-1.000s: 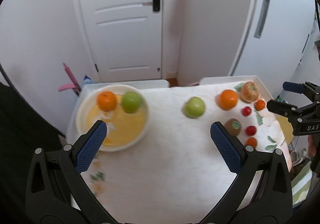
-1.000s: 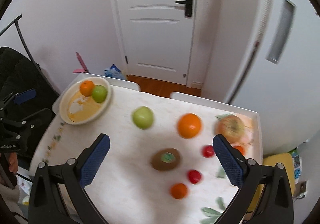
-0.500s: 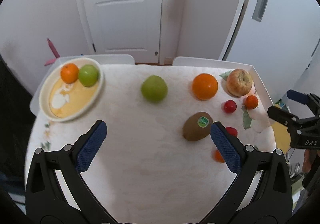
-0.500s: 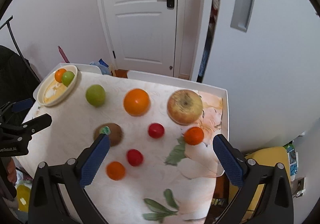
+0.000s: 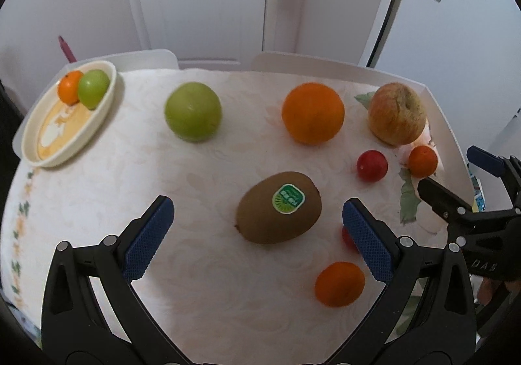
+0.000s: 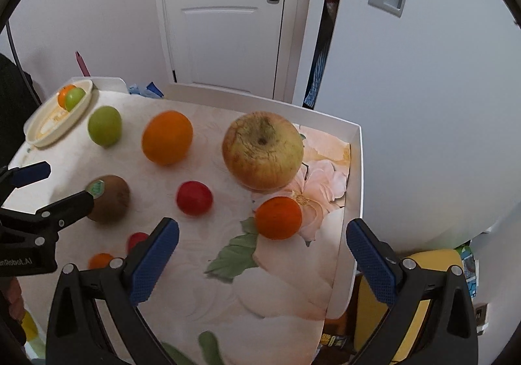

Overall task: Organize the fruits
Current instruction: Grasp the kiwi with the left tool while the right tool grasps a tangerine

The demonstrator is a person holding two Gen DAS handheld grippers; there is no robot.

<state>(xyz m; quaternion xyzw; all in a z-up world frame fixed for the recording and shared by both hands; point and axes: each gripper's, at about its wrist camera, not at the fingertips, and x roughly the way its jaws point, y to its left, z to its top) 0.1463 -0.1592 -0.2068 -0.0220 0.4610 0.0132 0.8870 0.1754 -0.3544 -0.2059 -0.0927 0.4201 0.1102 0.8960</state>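
Left wrist view: my left claw (image 5: 257, 228) hangs wide apart over the kiwi (image 5: 278, 207) at mid-table (image 5: 97, 195); the bowl (image 5: 31, 140) sits at the far left corner.

Right wrist view: my right claw (image 6: 262, 254) gapes, empty, over the small orange (image 6: 278, 217) near the right edge.

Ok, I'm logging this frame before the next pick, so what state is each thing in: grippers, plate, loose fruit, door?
left gripper: open, empty, kiwi ahead between its fingers
right gripper: open, empty
plate: holds a small orange and a green fruit
kiwi: loose on the cloth, sticker up
green apple: loose on the cloth
large orange: loose on the cloth
yellow-red apple: loose, stem pit up
door: closed
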